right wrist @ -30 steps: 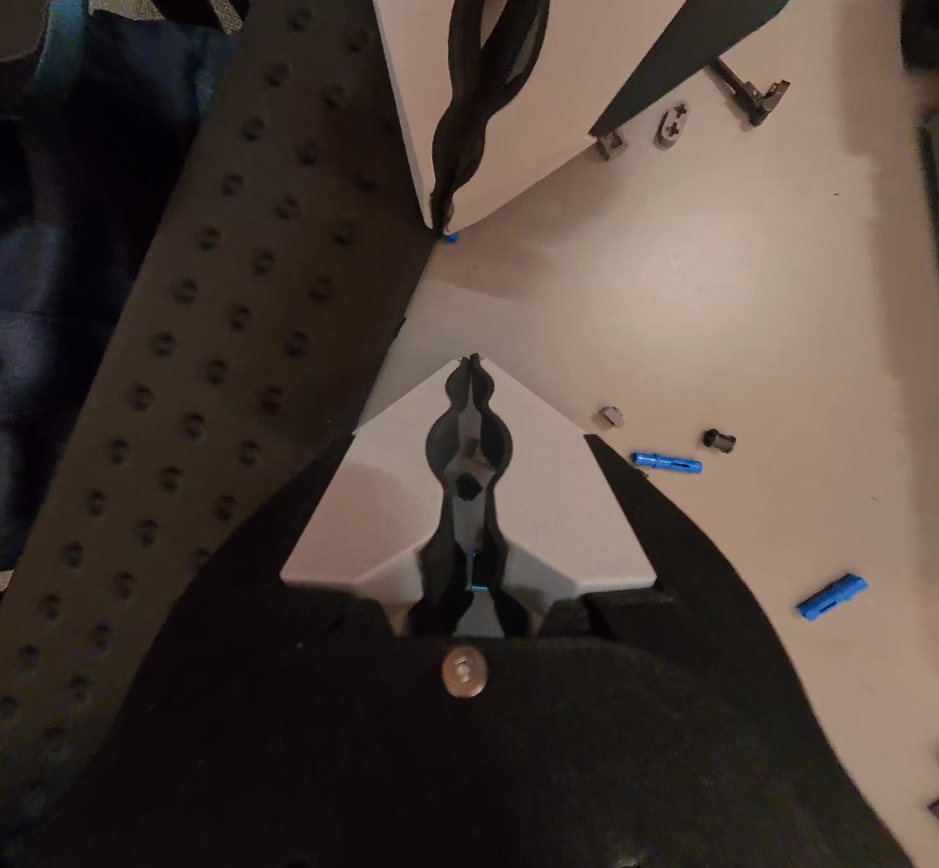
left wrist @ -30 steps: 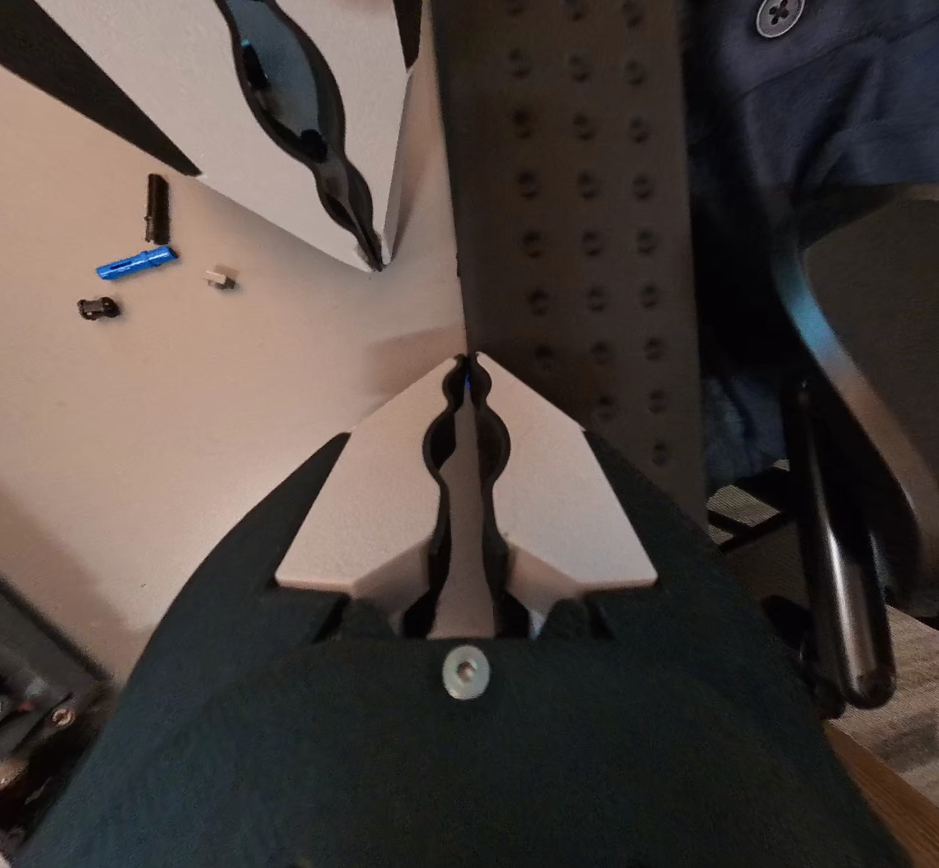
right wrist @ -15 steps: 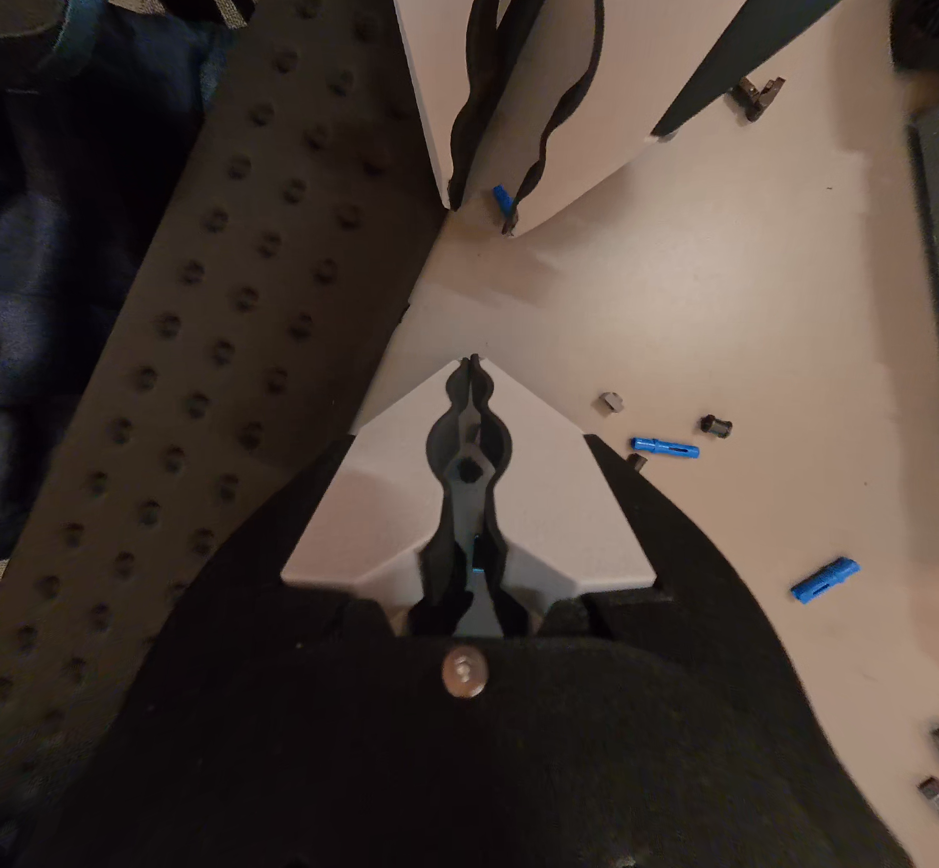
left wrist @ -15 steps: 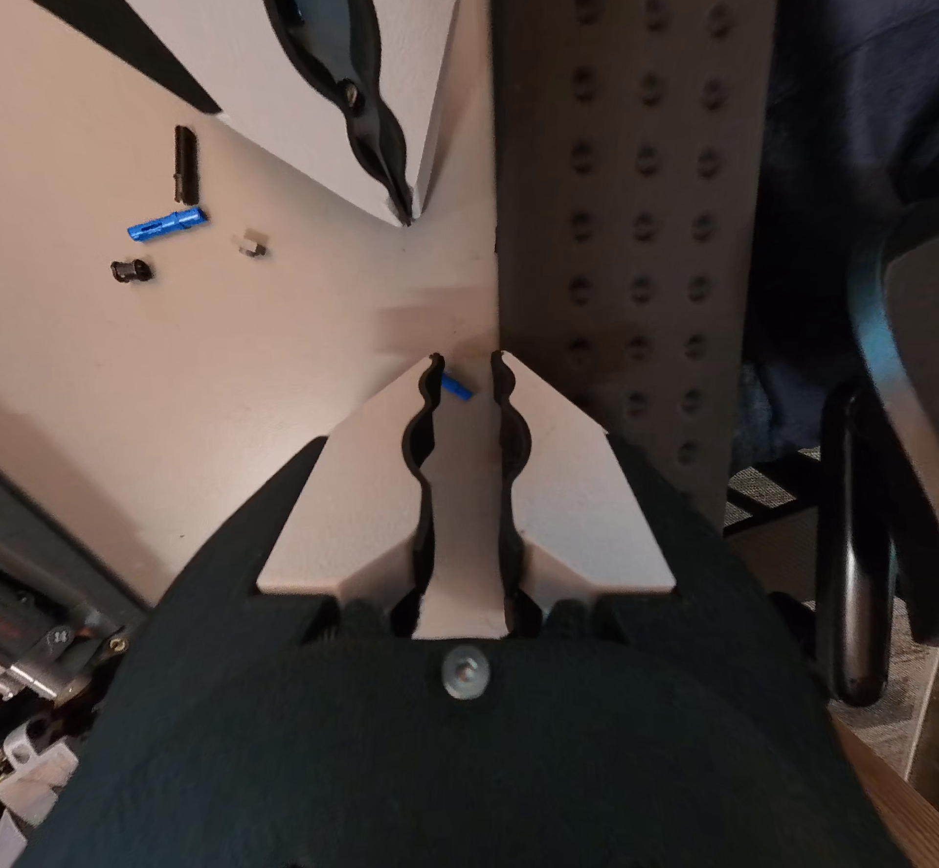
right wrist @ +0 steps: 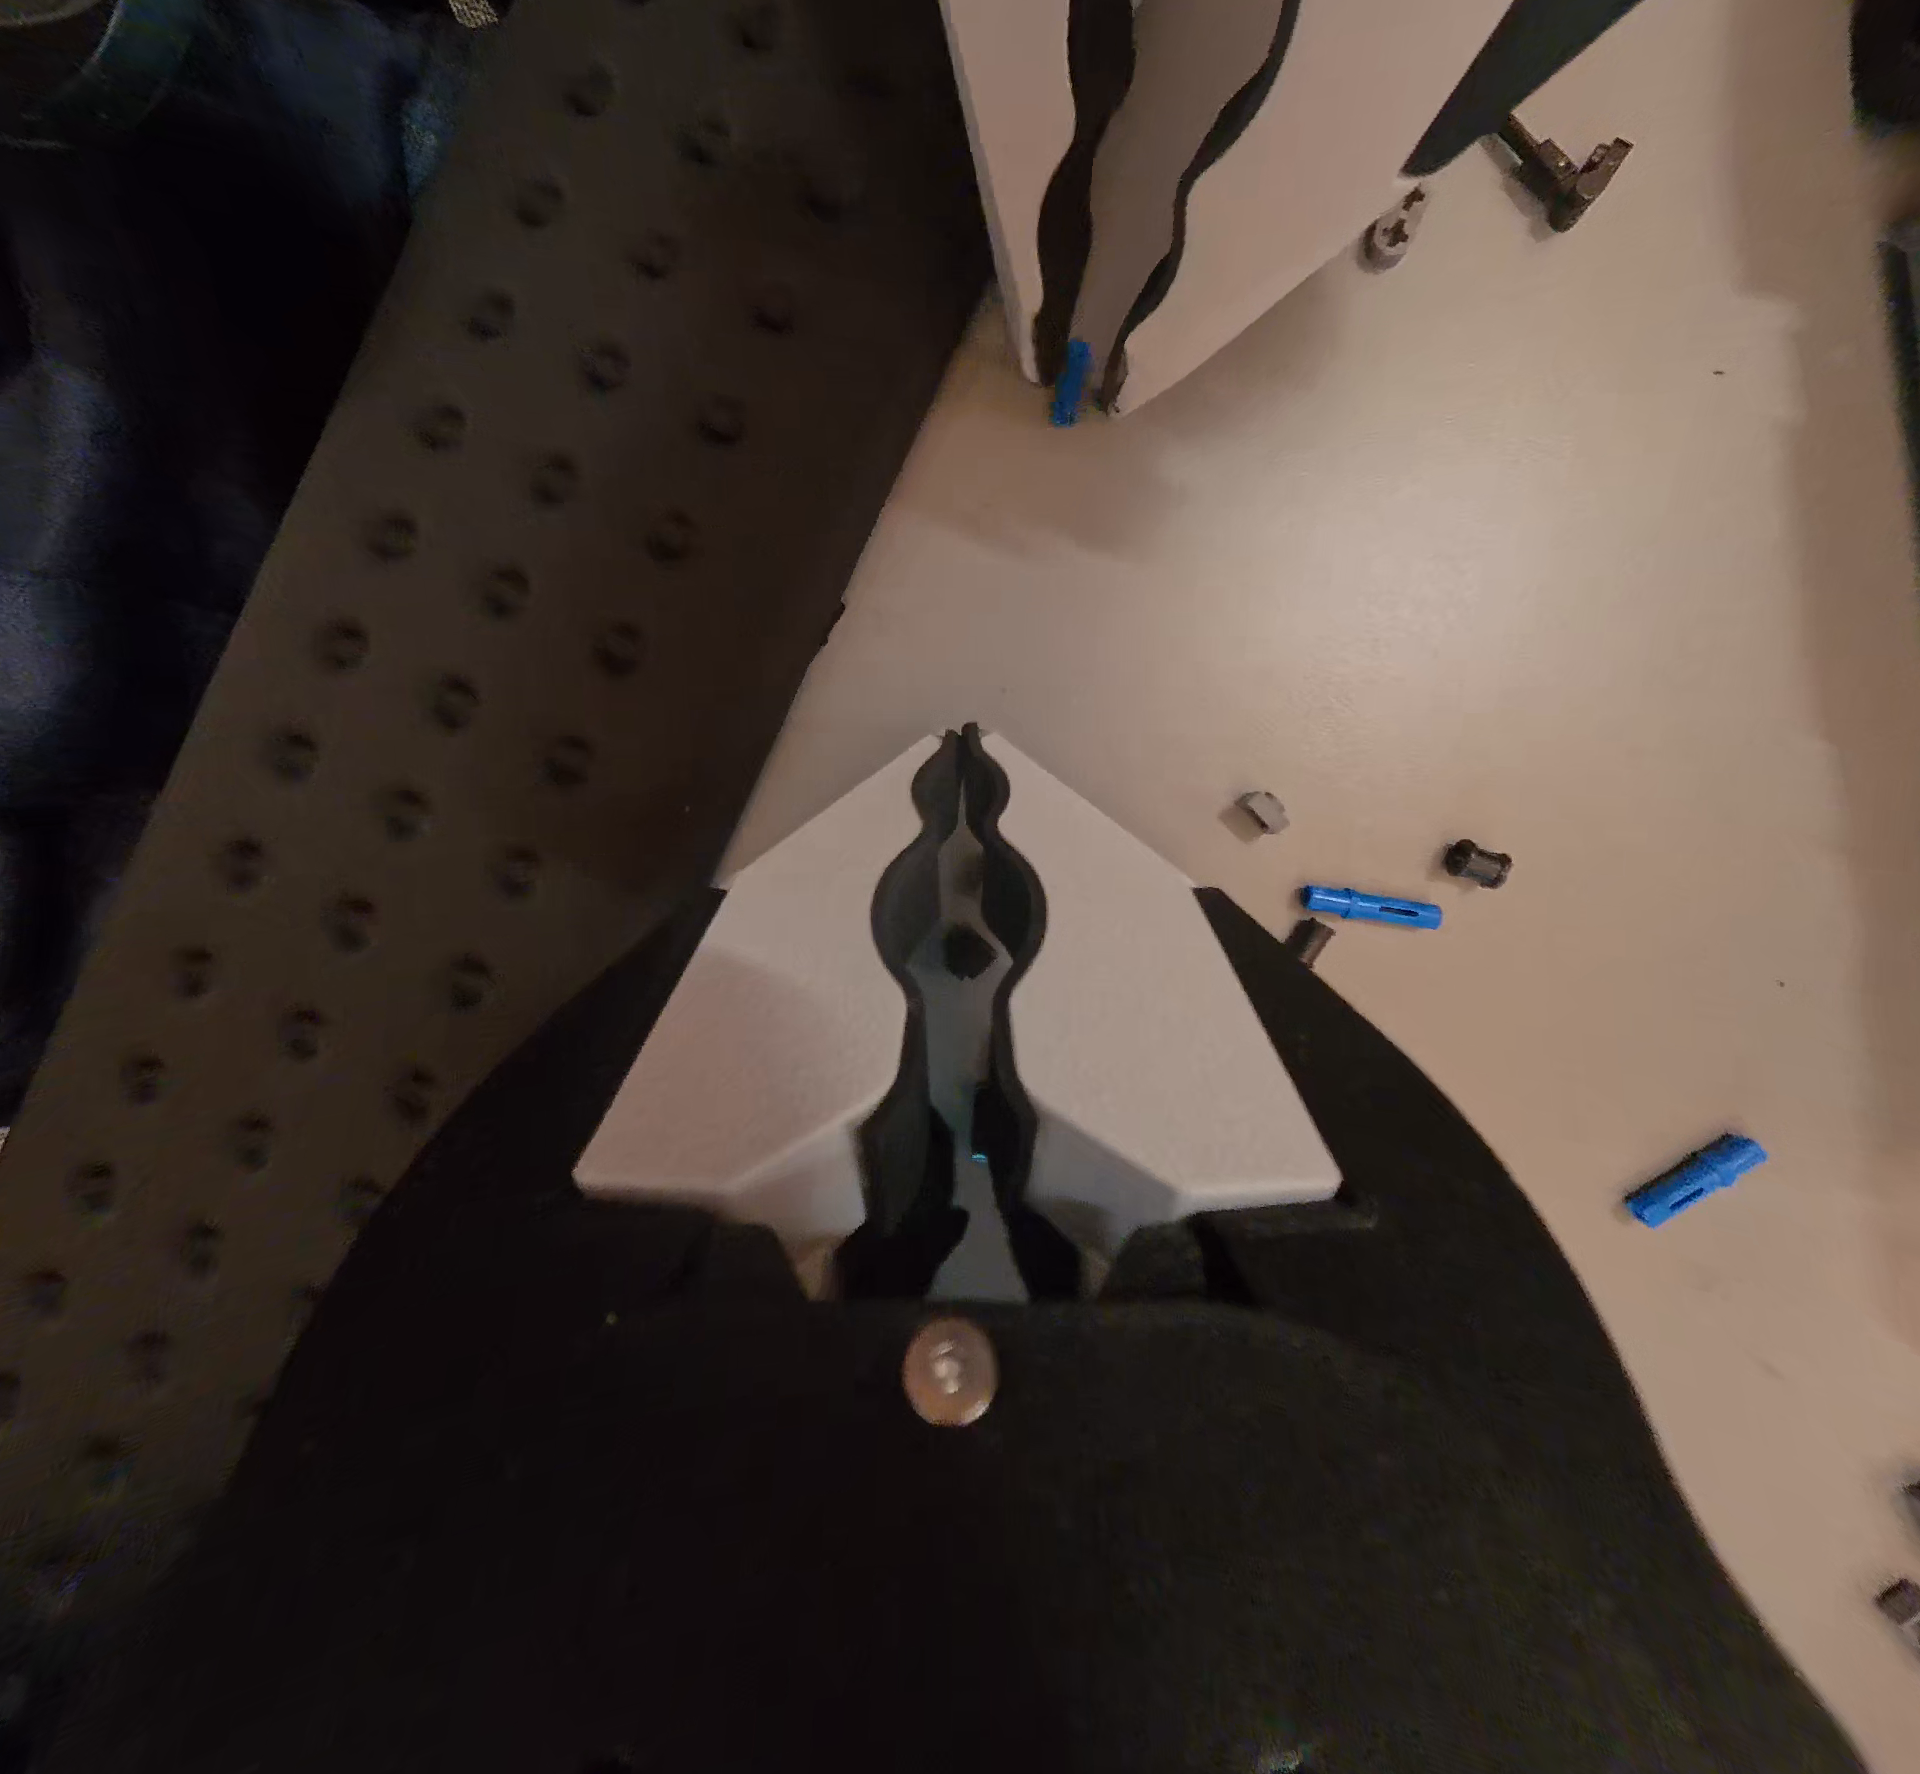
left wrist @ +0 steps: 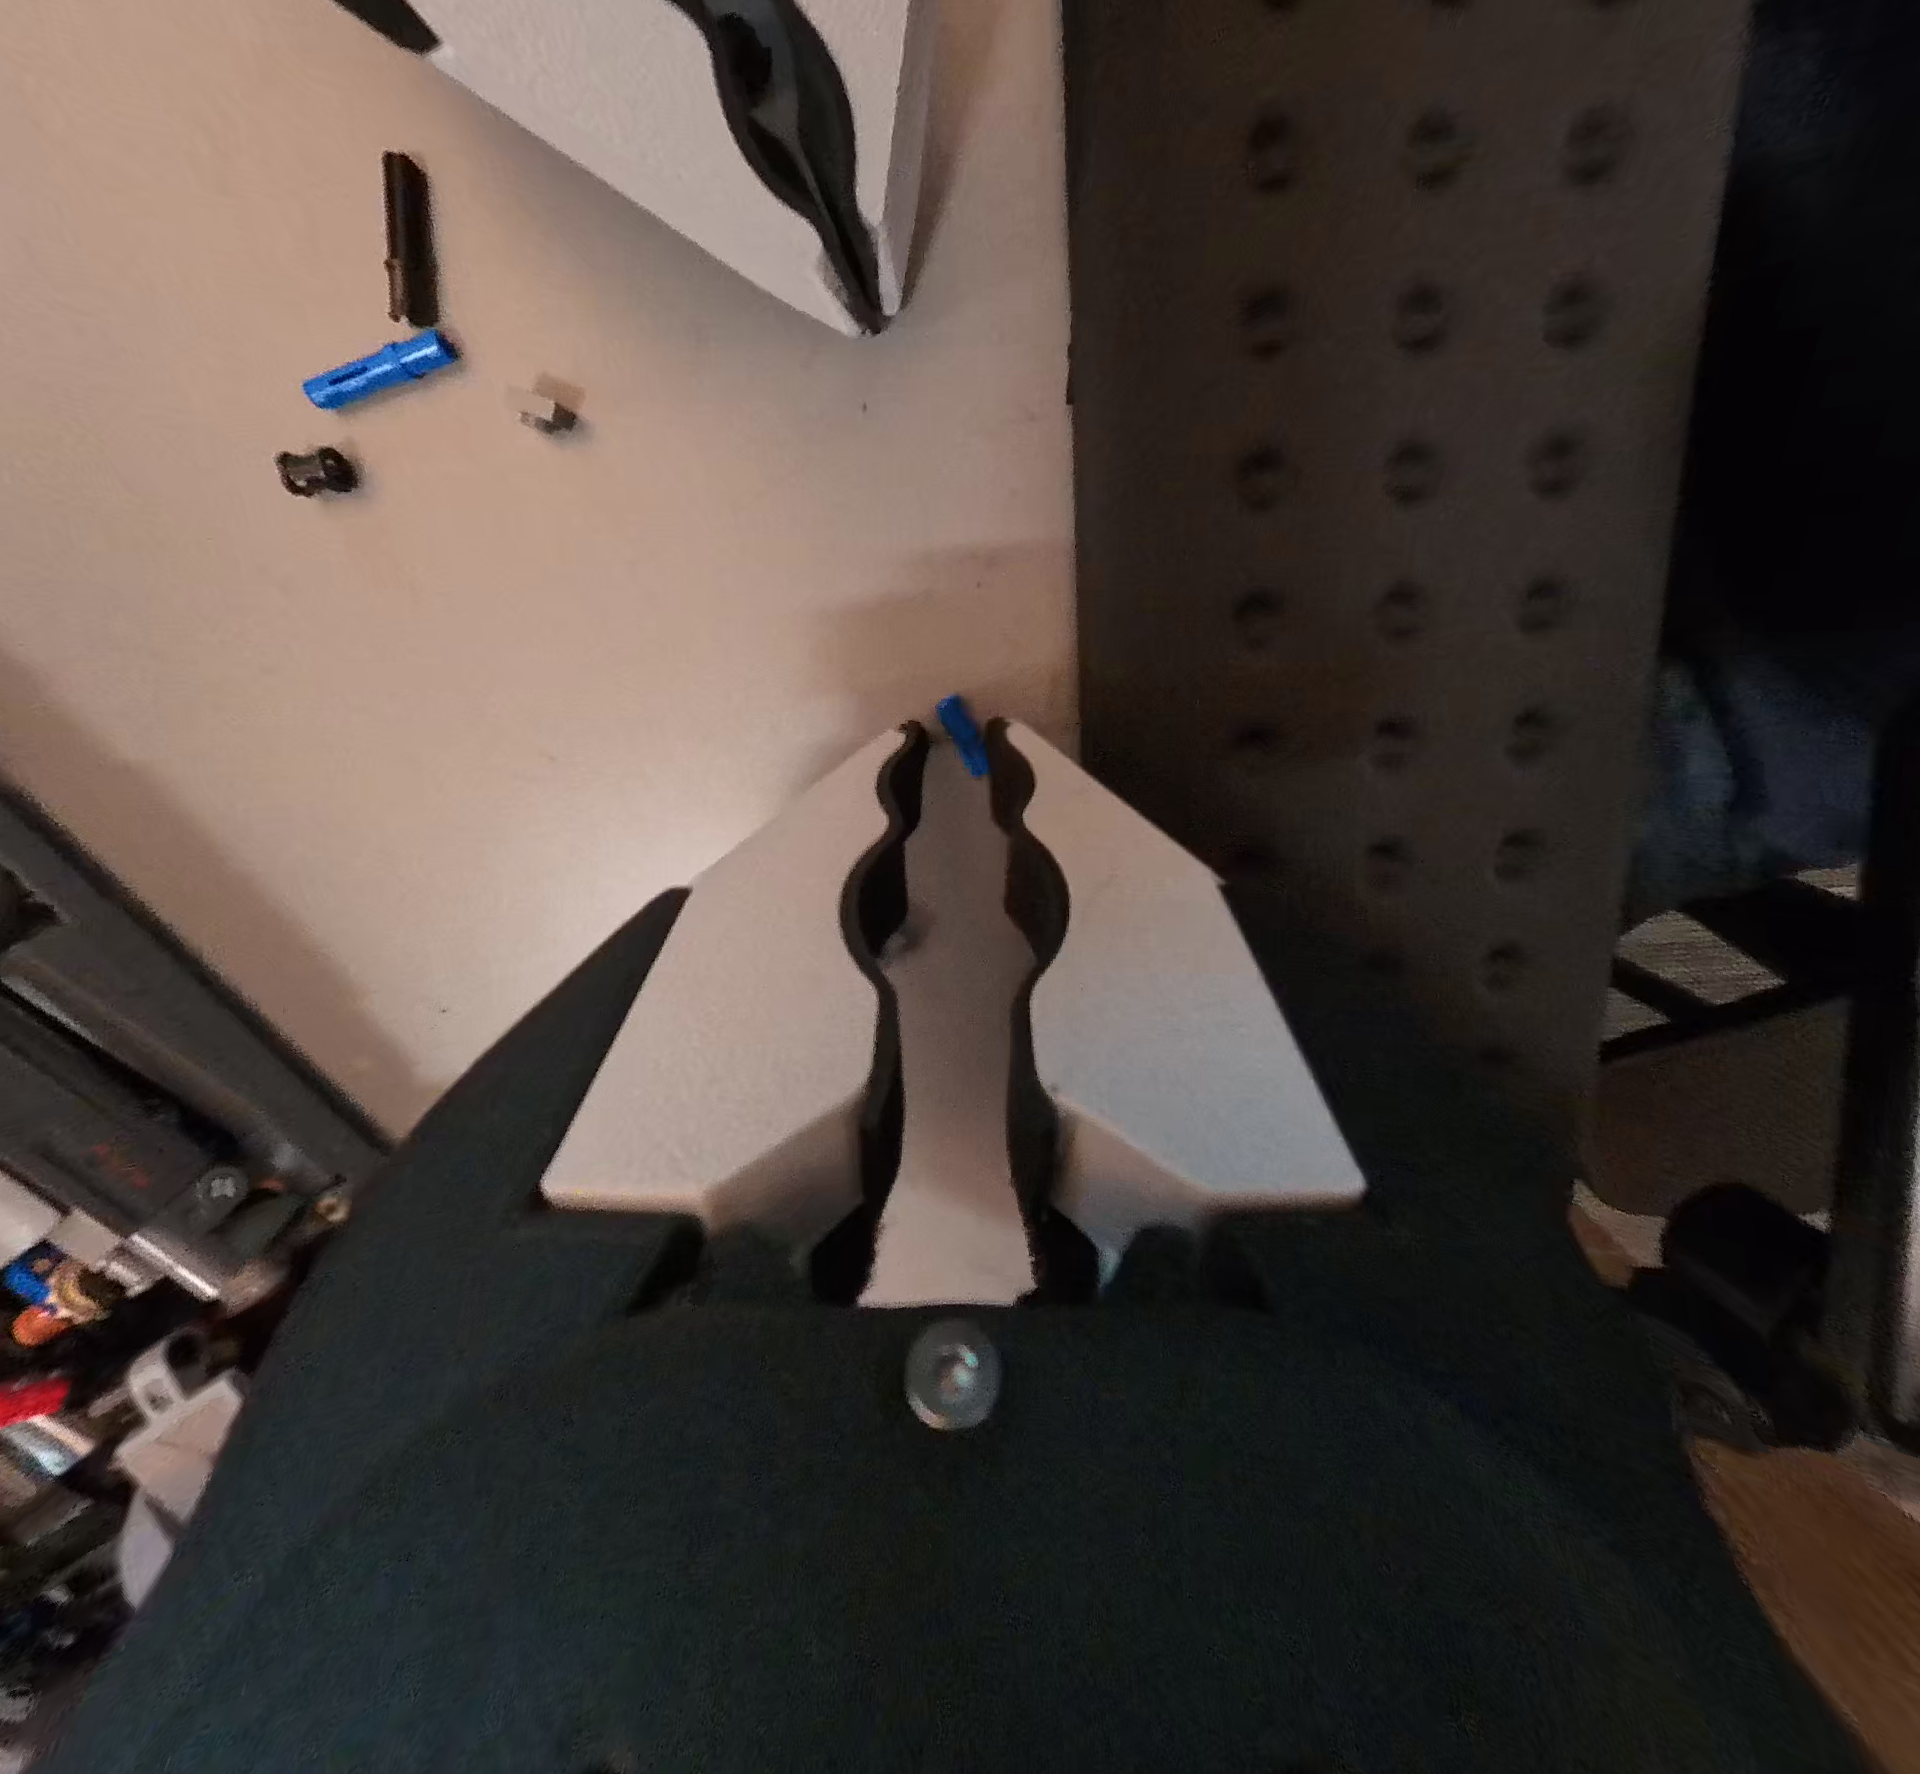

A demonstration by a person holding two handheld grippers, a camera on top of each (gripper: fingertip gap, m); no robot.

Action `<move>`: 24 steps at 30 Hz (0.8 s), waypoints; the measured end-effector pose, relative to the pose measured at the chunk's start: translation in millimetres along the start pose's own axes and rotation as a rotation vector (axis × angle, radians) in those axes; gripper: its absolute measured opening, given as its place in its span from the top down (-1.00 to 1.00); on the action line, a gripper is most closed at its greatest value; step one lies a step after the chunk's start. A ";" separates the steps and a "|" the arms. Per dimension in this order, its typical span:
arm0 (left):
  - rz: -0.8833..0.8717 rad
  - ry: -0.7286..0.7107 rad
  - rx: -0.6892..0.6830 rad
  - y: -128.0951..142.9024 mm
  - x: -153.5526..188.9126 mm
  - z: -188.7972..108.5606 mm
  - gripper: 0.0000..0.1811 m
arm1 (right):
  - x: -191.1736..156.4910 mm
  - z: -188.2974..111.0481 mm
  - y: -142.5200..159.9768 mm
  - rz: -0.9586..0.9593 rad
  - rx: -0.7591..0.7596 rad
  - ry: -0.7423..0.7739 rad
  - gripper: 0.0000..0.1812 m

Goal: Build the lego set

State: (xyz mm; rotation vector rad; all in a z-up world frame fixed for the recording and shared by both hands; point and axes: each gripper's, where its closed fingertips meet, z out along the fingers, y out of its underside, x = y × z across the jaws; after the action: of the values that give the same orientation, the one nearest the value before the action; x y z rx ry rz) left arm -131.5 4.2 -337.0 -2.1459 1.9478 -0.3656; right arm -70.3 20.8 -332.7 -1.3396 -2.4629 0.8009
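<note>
My left gripper (left wrist: 958, 735) is slightly open, tips down on the tan table (left wrist: 520, 685). A small blue pin (left wrist: 961, 735) stands between its tips and leans on one finger. In the right wrist view the same pin (right wrist: 1070, 382) touches one finger, with a gap to the other finger of the left gripper (right wrist: 1081, 374). My right gripper (right wrist: 961, 737) is shut on a grey lego piece (right wrist: 961, 986) with a dark hole, held deep between the jaws. It also shows, shut, at the top of the left wrist view (left wrist: 862, 306).
A dark perforated board (right wrist: 468, 685) runs along the table edge beside both grippers. Loose parts lie on the table: two blue pins (right wrist: 1371, 905) (right wrist: 1694, 1194), a black connector (right wrist: 1477, 862), a grey bush (right wrist: 1262, 812), a black pin (left wrist: 407, 236), a grey connector (right wrist: 1392, 233), a dark angled piece (right wrist: 1558, 171).
My left gripper was shut on the blue pin, opened wide, and has now narrowed around it. The pin has turned more upright. My right gripper stays shut on the grey piece.
</note>
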 end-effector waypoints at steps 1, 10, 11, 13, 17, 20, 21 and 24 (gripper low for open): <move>0.010 -0.011 0.000 -0.2 -0.9 0.3 0.92 | 0.0 -0.3 0.3 0.000 0.000 0.000 1.00; -0.005 0.002 0.053 -13.4 1.4 4.4 0.90 | 1.4 -5.6 4.8 0.003 -0.003 0.013 1.00; -0.012 0.002 0.059 -14.9 1.2 4.8 0.88 | 1.5 -5.9 5.6 0.002 -0.006 0.016 1.00; -0.010 -0.007 0.058 -15.9 0.8 5.2 0.85 | 0.9 -6.7 6.8 -0.001 -0.010 0.020 1.00; 0.009 -0.042 0.046 -16.0 -1.6 6.0 0.95 | 0.9 -8.0 6.6 -0.003 -0.010 0.027 1.00; 0.013 -0.064 0.037 -16.4 -4.9 6.3 1.00 | 0.9 -9.3 6.9 -0.003 -0.011 0.033 1.00; 0.014 -0.062 0.036 -16.4 -5.0 6.3 1.00 | 1.0 -9.9 7.2 -0.002 -0.011 0.035 1.00; 0.016 -0.063 0.038 -16.9 -5.1 6.4 1.00 | 1.9 -12.2 8.0 0.000 -0.007 0.041 1.00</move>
State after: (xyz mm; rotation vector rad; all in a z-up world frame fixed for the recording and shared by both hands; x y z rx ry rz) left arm -113.9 10.9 -337.7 -2.0912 1.9073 -0.3258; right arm -60.4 30.2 -327.3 -1.3451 -2.4369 0.7577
